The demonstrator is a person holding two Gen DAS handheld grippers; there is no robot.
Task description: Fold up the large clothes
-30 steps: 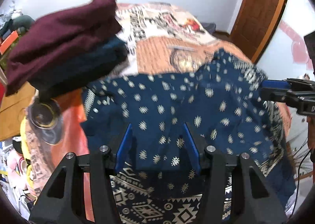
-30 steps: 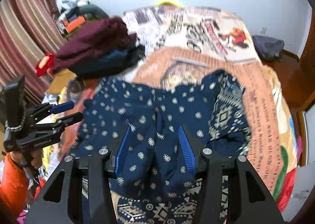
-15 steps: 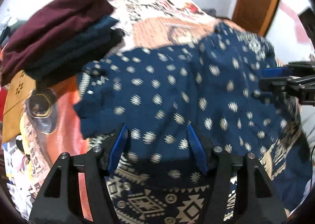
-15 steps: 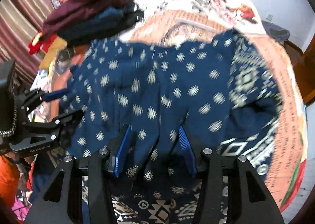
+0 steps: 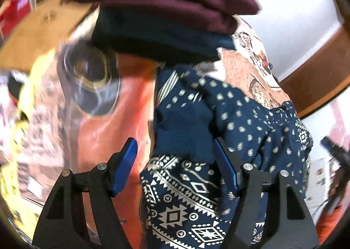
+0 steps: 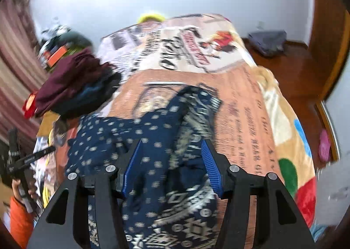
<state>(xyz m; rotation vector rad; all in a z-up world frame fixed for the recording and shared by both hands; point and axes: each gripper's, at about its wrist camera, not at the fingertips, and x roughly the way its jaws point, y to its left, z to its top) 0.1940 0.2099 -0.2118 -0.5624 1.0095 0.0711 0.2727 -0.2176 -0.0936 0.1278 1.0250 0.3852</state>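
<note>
A navy patterned garment lies rumpled on the bed, beside a stack of folded clothes. Both the left gripper and right gripper are opening, cloth loose between their jaws.

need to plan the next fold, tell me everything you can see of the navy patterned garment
The navy garment is thin woven-looking cloth with small pale motifs and a broad geometric border band. It lies rumpled and partly folded on the printed blanket, below the folded clothes stack. Both grippers' jaws are opening over it, gripping nothing.
</note>
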